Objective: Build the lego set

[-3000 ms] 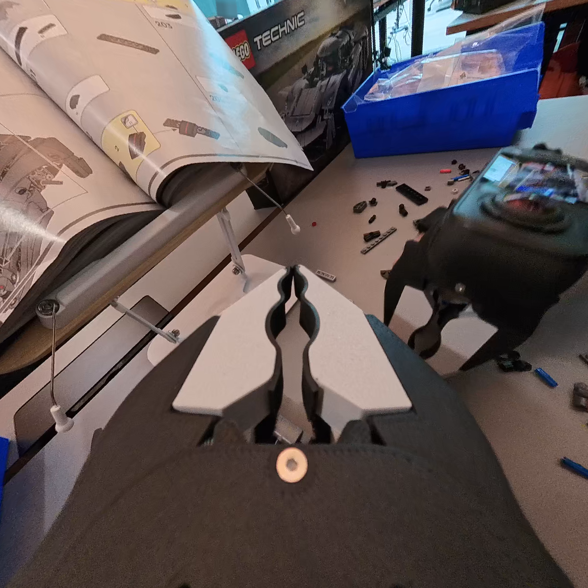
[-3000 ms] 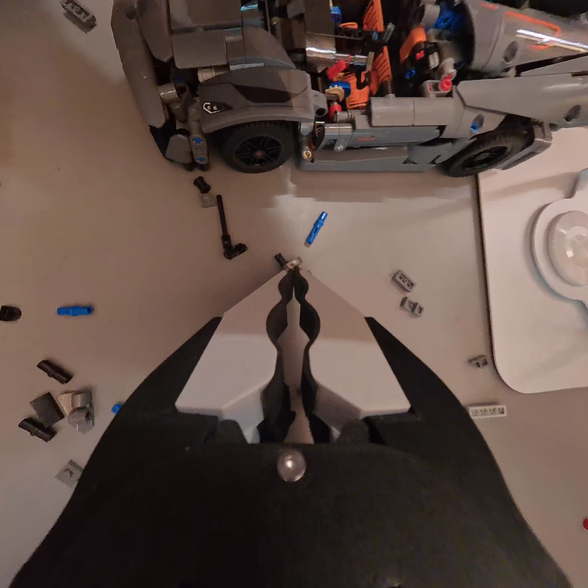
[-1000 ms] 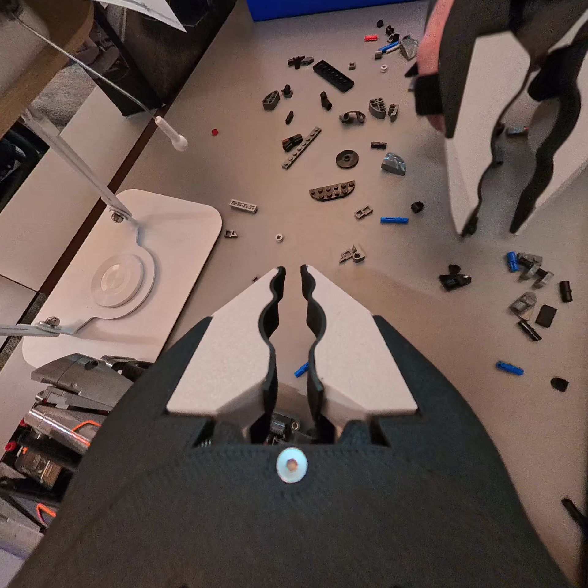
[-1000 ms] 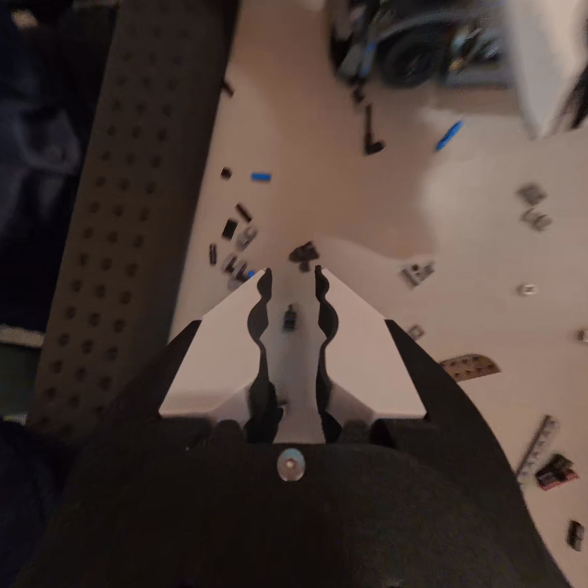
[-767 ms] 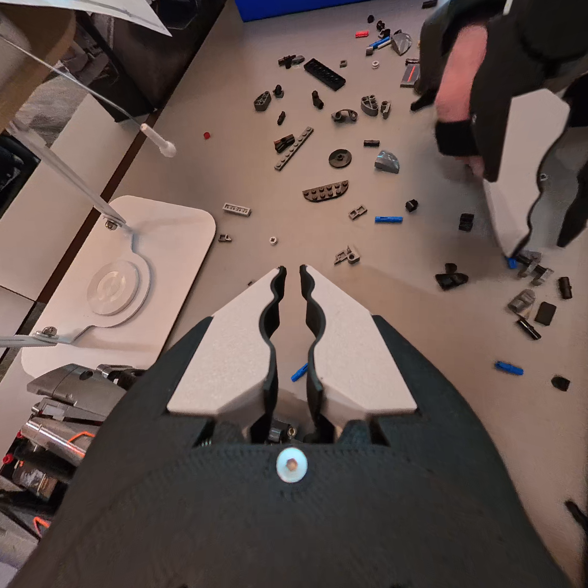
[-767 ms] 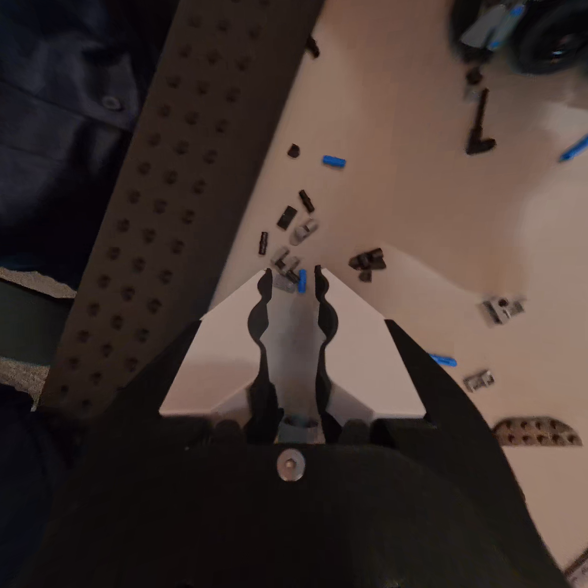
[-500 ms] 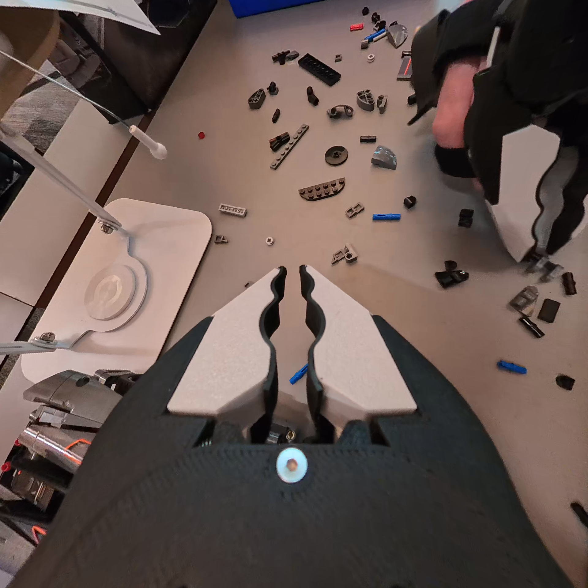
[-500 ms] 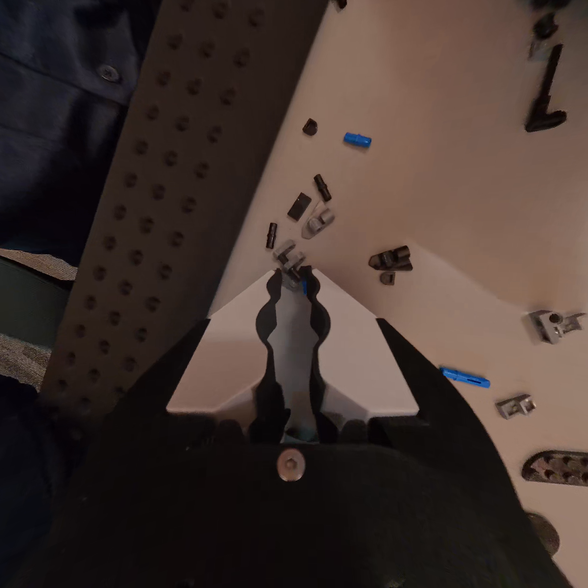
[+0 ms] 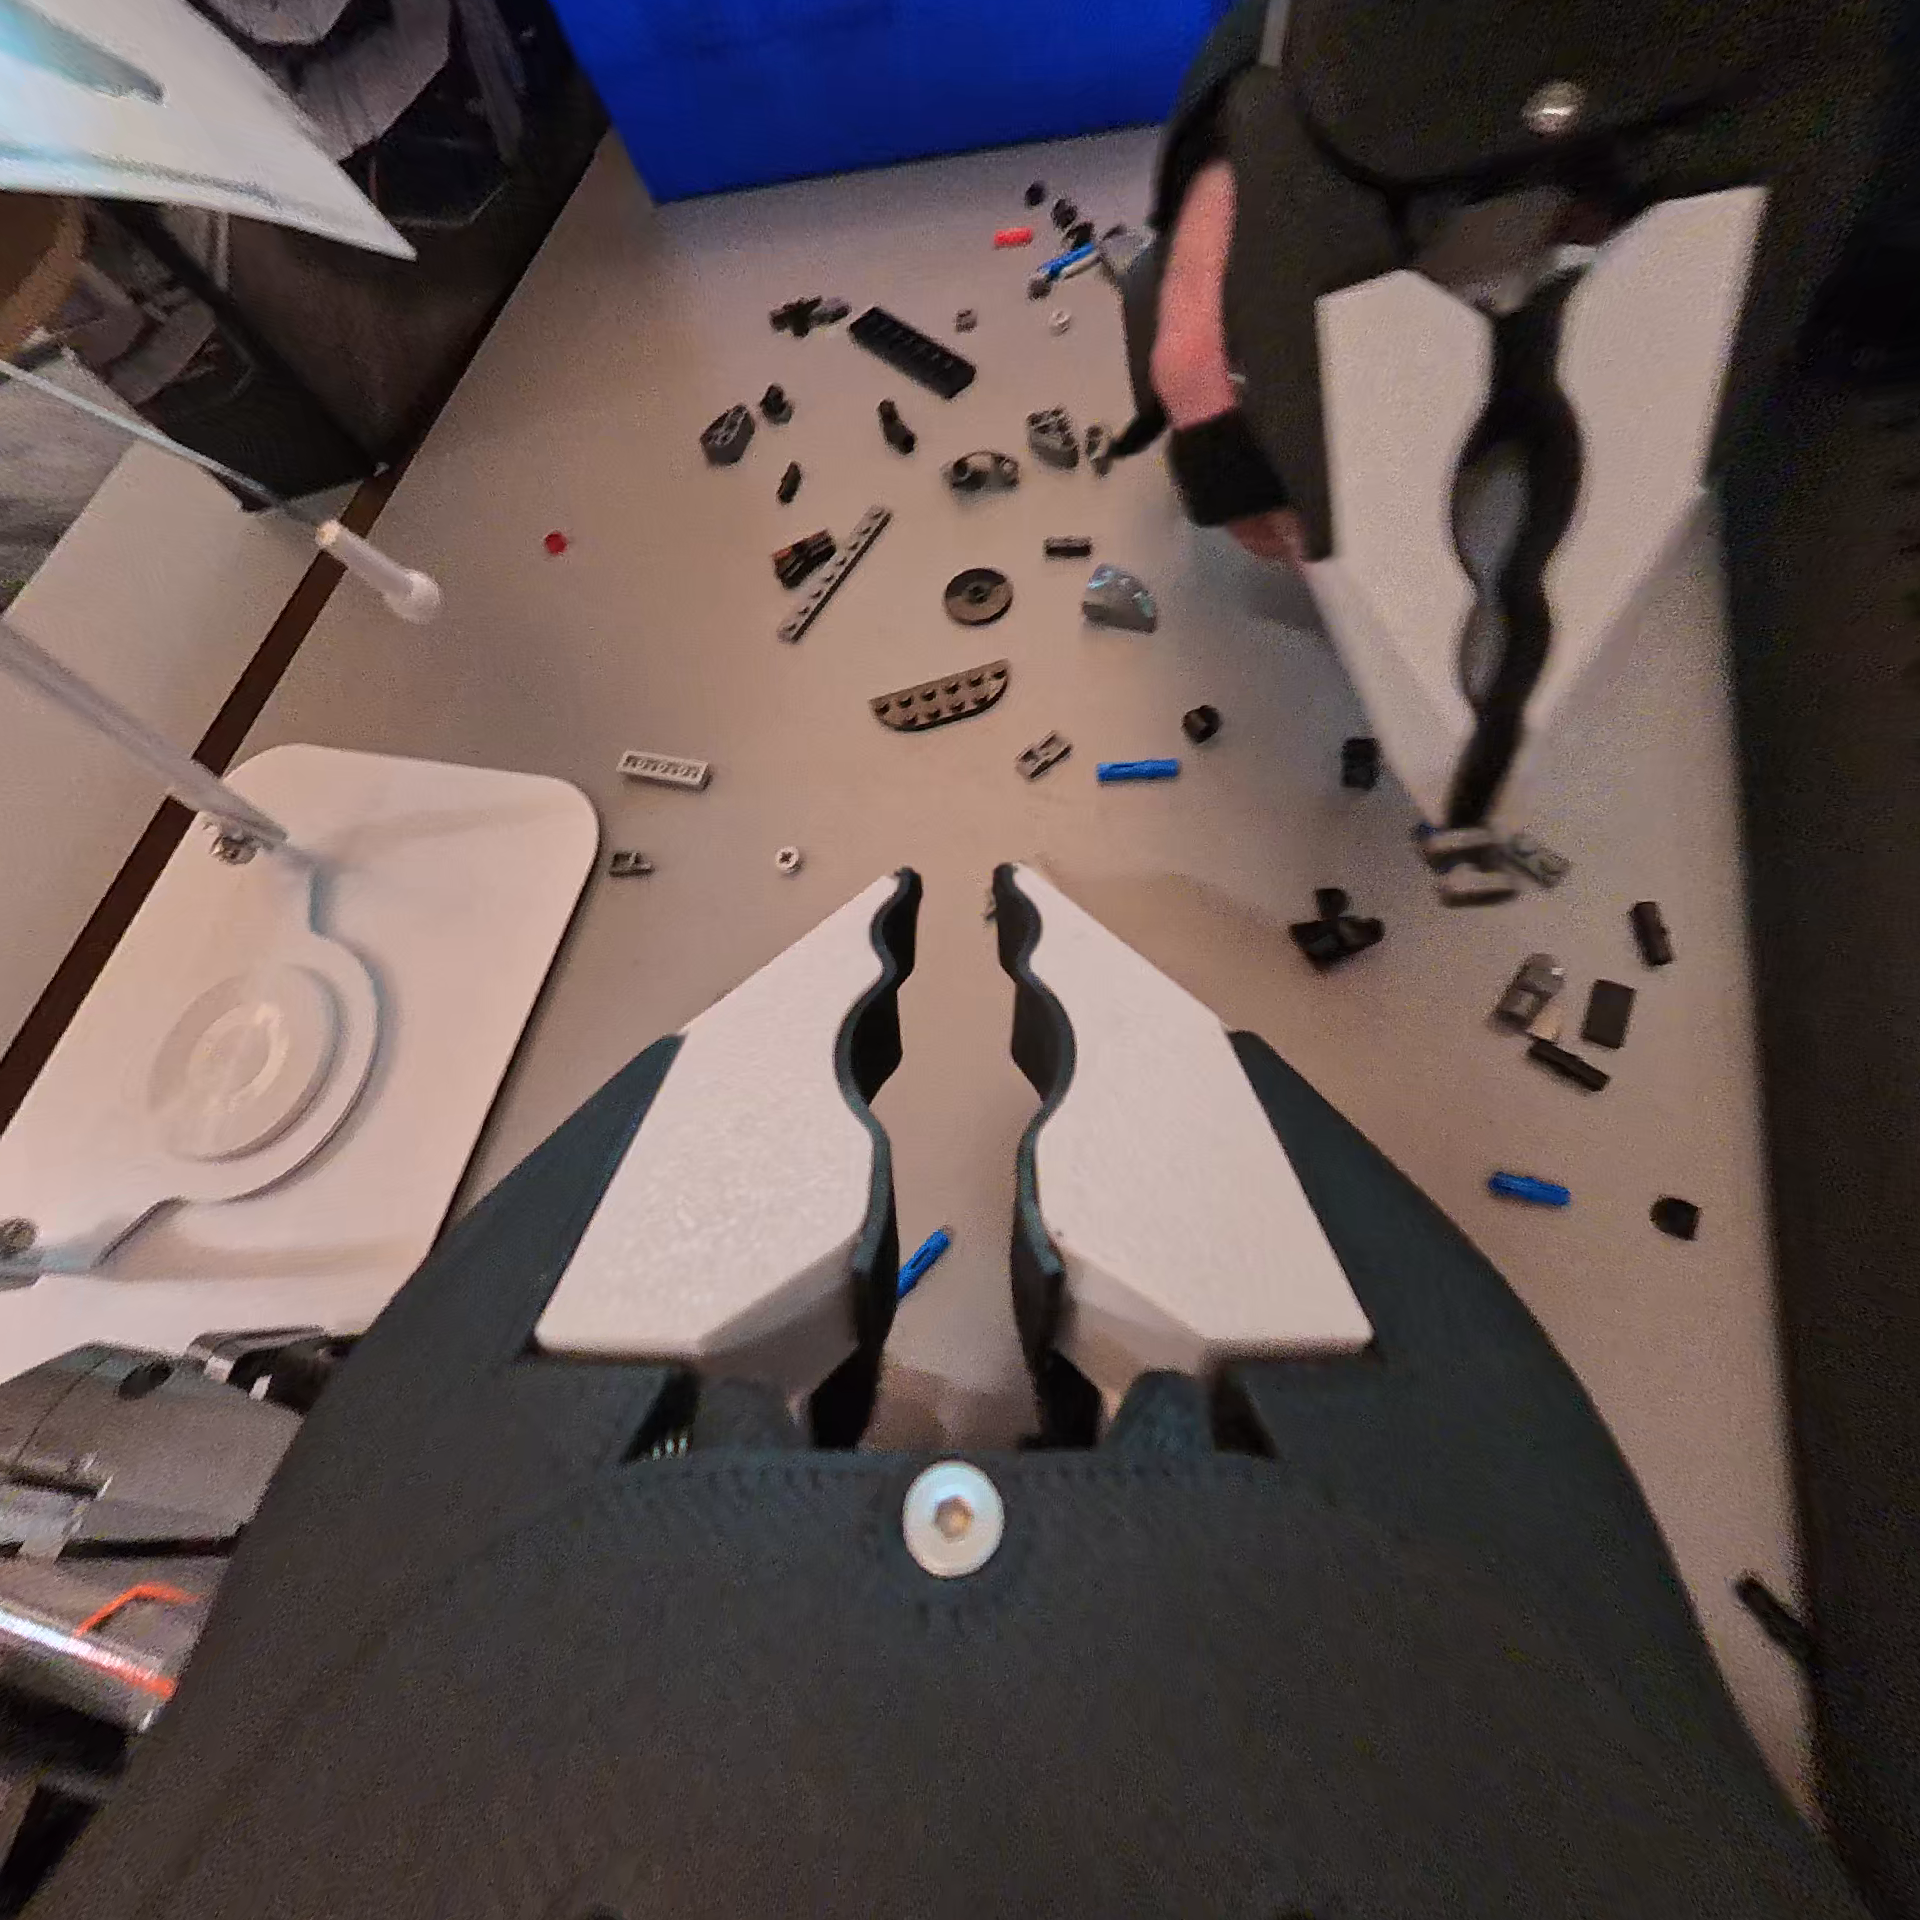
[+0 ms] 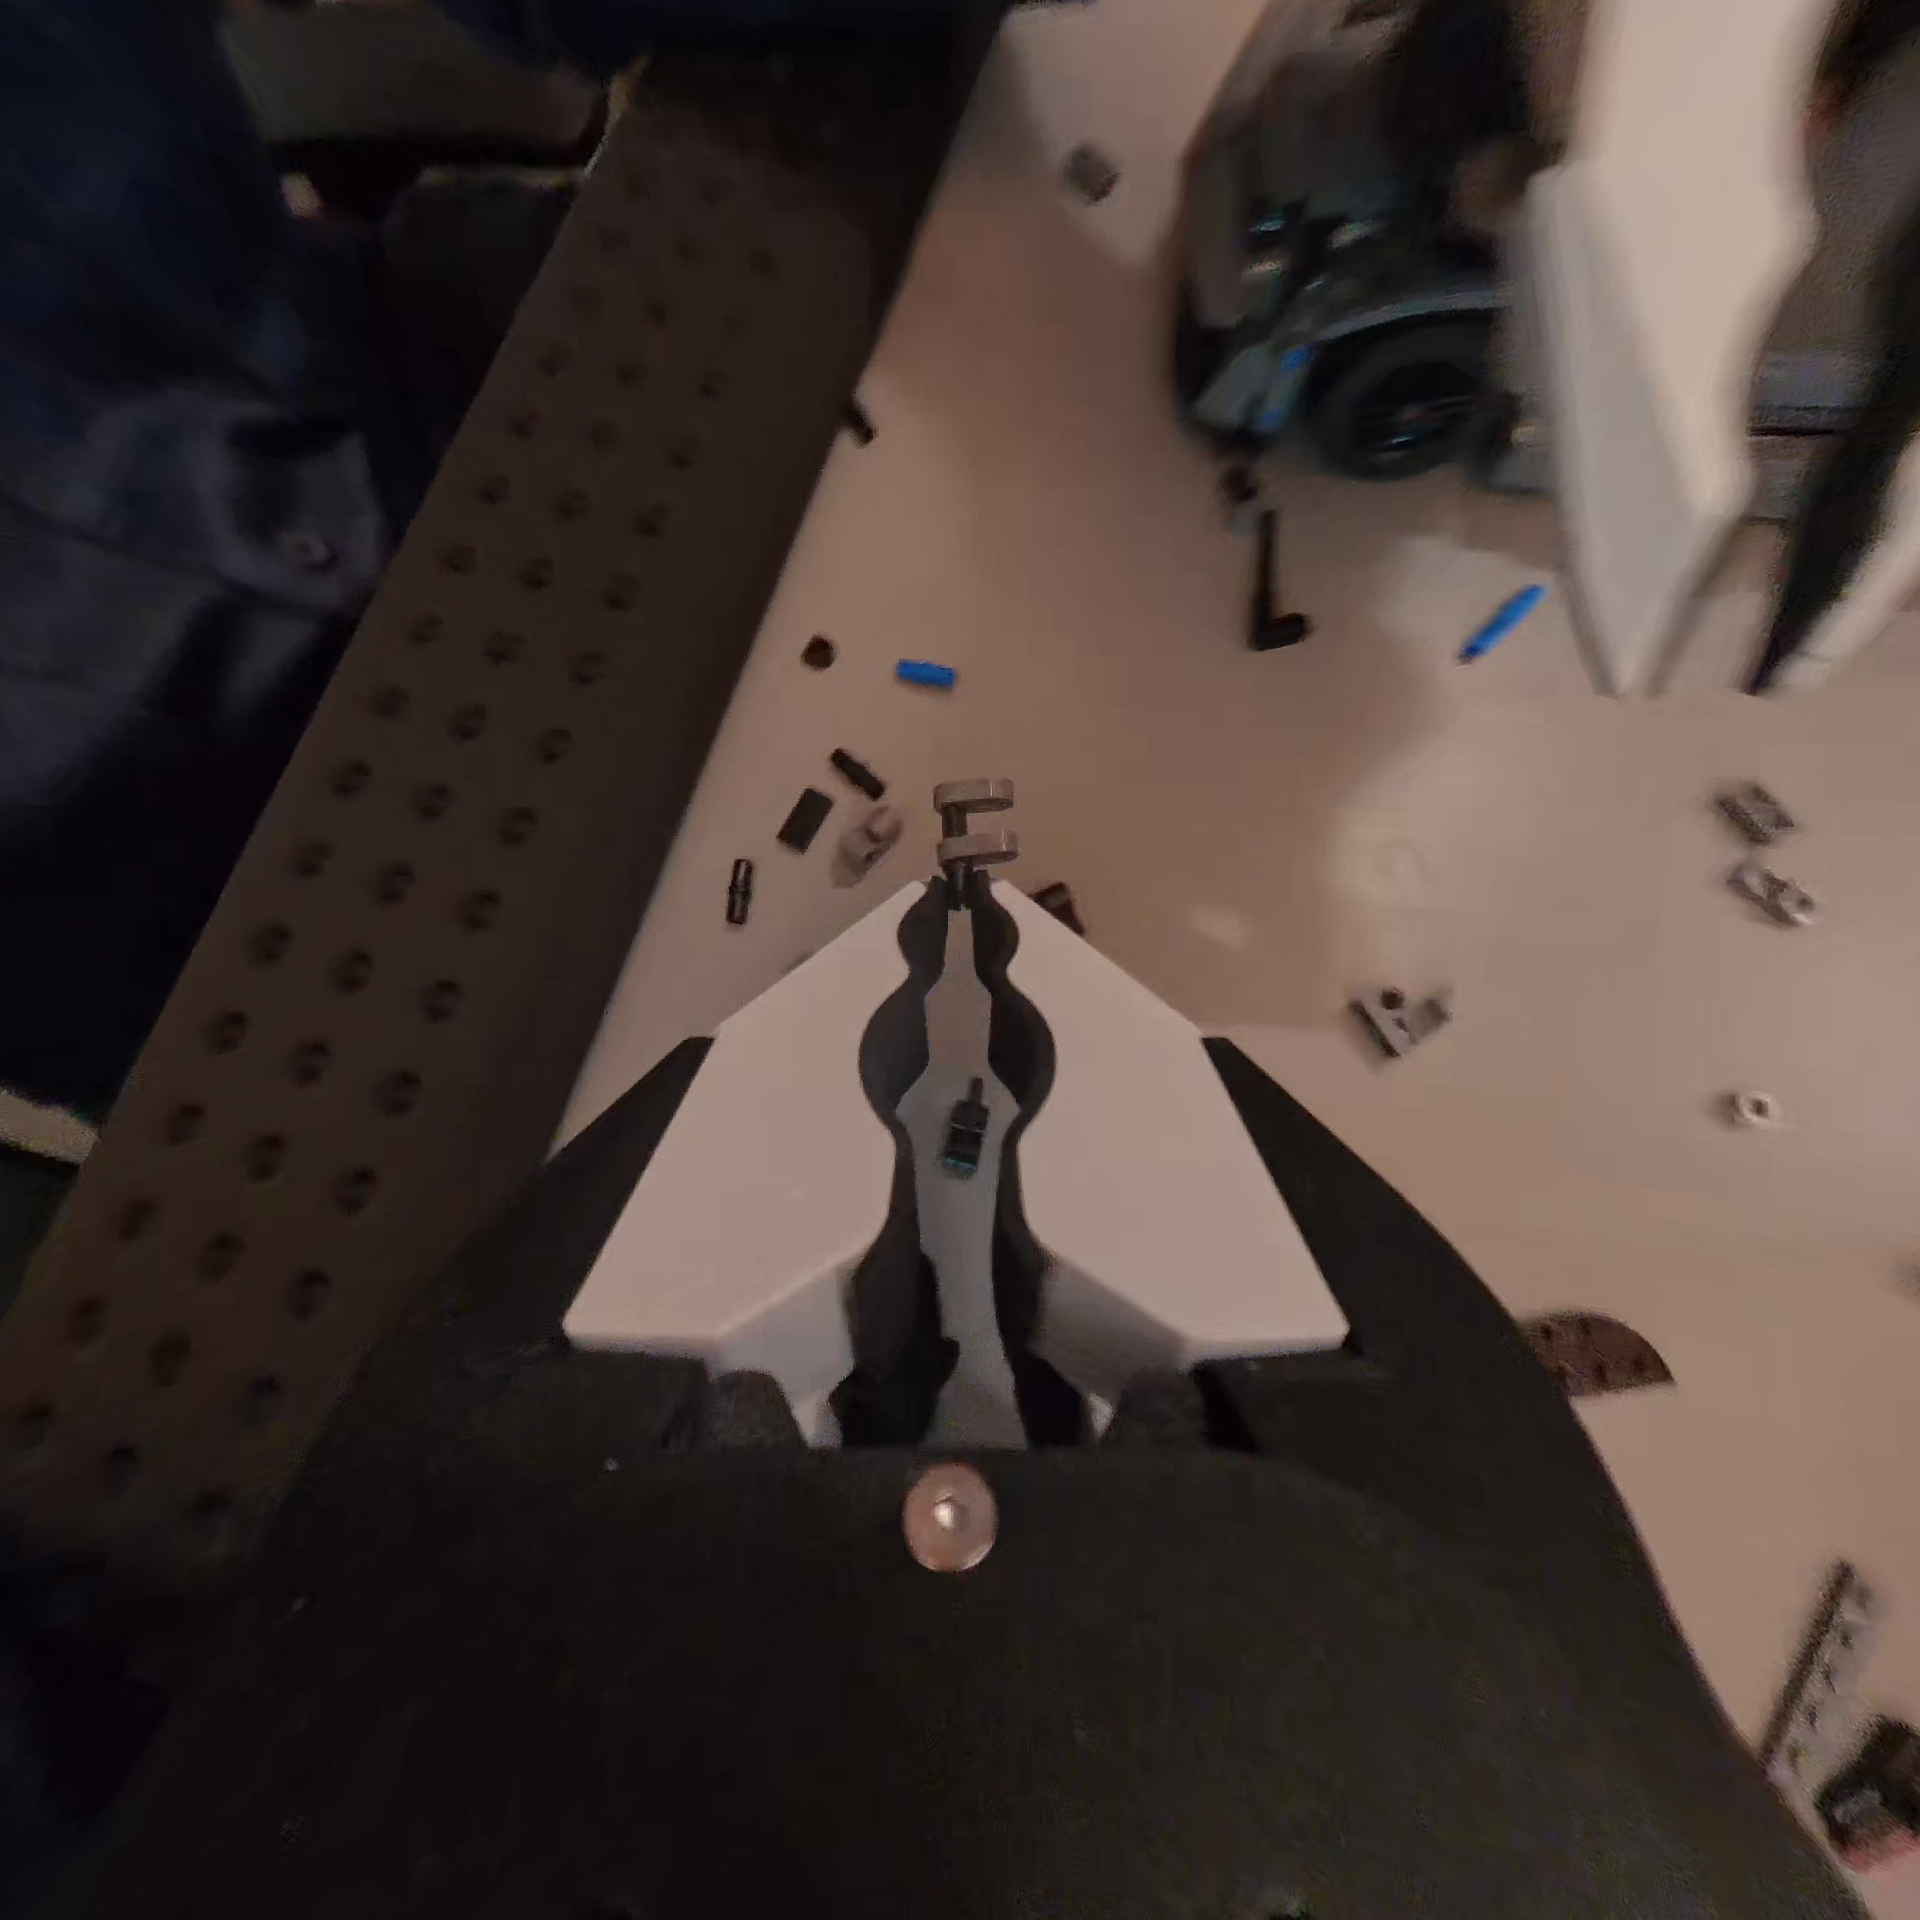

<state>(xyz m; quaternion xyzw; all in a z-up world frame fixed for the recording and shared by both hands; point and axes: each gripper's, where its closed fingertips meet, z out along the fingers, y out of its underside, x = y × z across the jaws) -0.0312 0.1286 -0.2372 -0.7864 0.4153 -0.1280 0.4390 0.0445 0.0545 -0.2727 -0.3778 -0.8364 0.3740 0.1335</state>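
Lego piece (image 10: 975, 826), small, grey, pinched at tips of right gripper (image 10: 964, 896), lifted above worktop (image 10: 1247, 831). Left gripper (image 9: 948, 881) fingers apart, holding nothing. Lego car (image 10: 1340, 343) far off.

loose bricks (image 9: 940, 698) on table (image 9: 665, 582), bin (image 9: 883, 94) behind

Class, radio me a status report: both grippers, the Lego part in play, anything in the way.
Right gripper shut on small grey-and-black Lego piece, lifted off the table. Left gripper open, empty. Loose Lego parts scattered on the beige table; nothing blocking.
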